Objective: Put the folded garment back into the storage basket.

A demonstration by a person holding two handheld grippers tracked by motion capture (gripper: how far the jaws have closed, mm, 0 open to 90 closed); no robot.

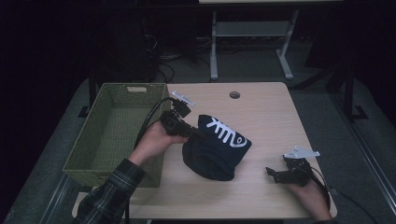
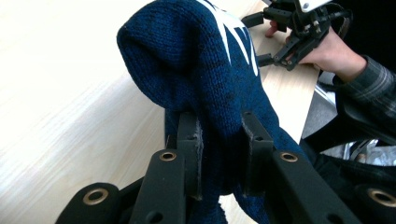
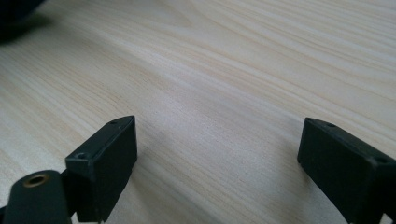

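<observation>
A dark blue knitted hat (image 1: 215, 149) with a white pattern hangs from my left gripper (image 1: 198, 133), its lower part still touching the wooden table (image 1: 261, 112). In the left gripper view the two jaws pinch a fold of the blue hat (image 2: 210, 84), so the left gripper (image 2: 220, 144) is shut on it. My right gripper (image 1: 275, 173) rests low at the table's right front, open, nothing between its jaws. In the right gripper view the right gripper (image 3: 217, 149) stands wide over bare wood. The right gripper (image 2: 266, 39) also appears far off in the left gripper view.
A green woven basket (image 1: 116, 130) stands at the table's left side, right beside my left hand. A round cable hole (image 1: 235, 95) sits near the table's far edge. Beyond the table are a dark floor and a white desk frame (image 1: 252, 42).
</observation>
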